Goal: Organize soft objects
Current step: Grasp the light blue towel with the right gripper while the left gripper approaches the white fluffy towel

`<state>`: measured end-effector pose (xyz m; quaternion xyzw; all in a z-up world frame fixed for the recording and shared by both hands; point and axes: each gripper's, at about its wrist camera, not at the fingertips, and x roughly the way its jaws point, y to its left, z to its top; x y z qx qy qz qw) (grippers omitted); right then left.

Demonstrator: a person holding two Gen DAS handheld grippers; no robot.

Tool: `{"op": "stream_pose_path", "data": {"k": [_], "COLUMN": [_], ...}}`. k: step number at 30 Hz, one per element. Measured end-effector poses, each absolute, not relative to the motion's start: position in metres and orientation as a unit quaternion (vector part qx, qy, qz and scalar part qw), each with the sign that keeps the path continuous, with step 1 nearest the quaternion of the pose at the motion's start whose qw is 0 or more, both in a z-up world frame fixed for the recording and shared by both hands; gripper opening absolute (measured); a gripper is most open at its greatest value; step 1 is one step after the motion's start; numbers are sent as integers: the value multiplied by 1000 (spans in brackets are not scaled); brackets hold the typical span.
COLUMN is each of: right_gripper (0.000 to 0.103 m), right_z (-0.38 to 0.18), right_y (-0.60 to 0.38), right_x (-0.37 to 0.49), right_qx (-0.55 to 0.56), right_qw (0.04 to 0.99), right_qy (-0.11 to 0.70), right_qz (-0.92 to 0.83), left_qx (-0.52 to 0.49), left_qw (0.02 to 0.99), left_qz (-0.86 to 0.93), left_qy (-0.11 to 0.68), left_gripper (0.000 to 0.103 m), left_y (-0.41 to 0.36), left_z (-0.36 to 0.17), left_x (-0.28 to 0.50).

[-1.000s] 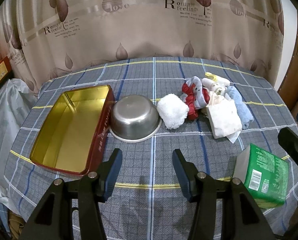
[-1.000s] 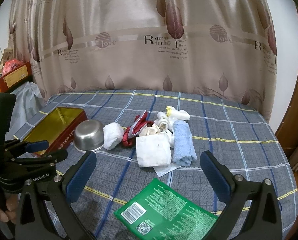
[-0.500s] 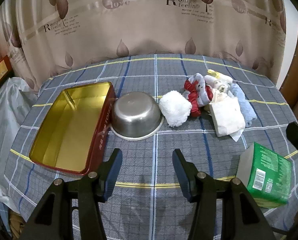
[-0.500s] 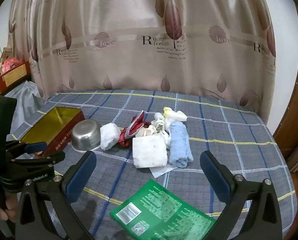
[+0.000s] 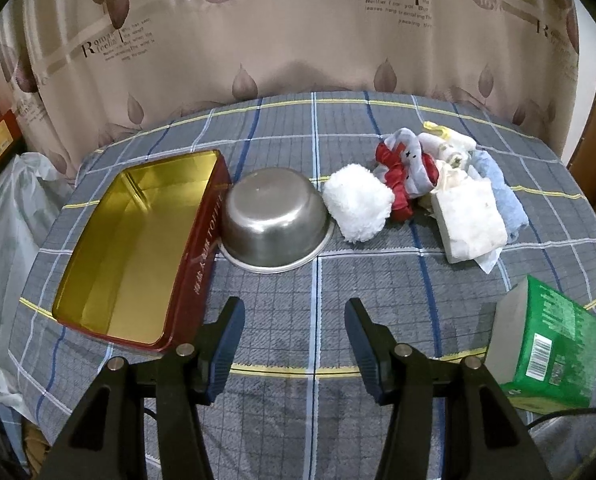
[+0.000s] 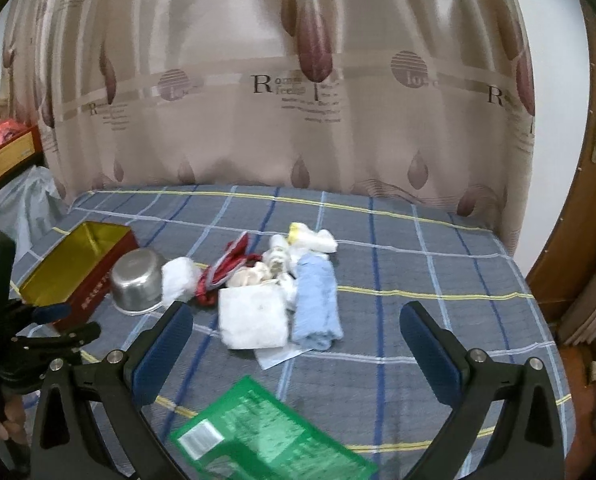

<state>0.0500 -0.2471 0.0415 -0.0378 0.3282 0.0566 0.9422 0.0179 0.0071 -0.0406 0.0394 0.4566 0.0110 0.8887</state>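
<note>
Two grippers hover over the plaid tablecloth point(image 5: 290, 280), both with jaws spread wide and nothing between them. The left gripper point(image 5: 294, 322) hangs low above bare cloth; the right gripper point(image 6: 296, 328) is higher, and in its view the left one shows at the left edge, a hand on its handle.

Nearest the right gripper lies a green pack point(image 6: 258, 436), also seen at the right edge of the left view, near the table's front edge and apart from the rest. Just ahead of the left gripper, to its left, sits an open red tin point(image 5: 202, 248) with a gold inside holding nothing. Touching its right wall is a steel bowl point(image 5: 276, 218), upside down.

Right of the bowl, the soft things lie bunched mid-table. A white fluffy ball point(image 5: 357, 206) sits just beside the bowl's rim. Next comes a red and grey cloth point(image 5: 405, 172), then a folded white cloth point(image 5: 469, 216) with a slip of paper point(image 5: 487, 260) poking out under its near corner. A rolled blue towel point(image 5: 505, 196) lies along the white cloth's right side. Behind these are small white and yellow pieces point(image 5: 451, 142), too tangled to tell apart.

A beige leaf-print curtain point(image 5: 298, 40) hangs behind the table.
</note>
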Motion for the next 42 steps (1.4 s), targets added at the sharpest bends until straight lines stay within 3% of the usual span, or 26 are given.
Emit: {"op": "stream_pose_path", "data": {"k": [9, 11, 15, 29, 35, 42], "right_gripper": [102, 99, 83, 80, 67, 35], "right_z": [21, 13, 1, -52, -75, -81], "right_y": [-261, -262, -265, -269, -270, -273], "right_x": [73, 79, 99, 183, 200, 205], "right_qx": [-74, -86, -90, -54, -33, -6], "right_qw": [929, 923, 909, 851, 832, 819], "right_qy": [360, 372, 401, 512, 542, 554], "right_qz": [44, 48, 68, 104, 114, 145], "left_qx": [51, 55, 57, 53, 60, 60], "left_qw": [883, 882, 880, 879, 875, 870], "left_qz": [15, 16, 17, 10, 6, 4], "left_qy": [467, 468, 471, 474, 480, 490], "left_gripper": [53, 53, 53, 53, 53, 53], "left_y": [5, 5, 6, 10, 5, 0], "left_z": [-51, -53, -55, -53, -54, -56], "left_x": [25, 27, 30, 50, 62, 73]}}
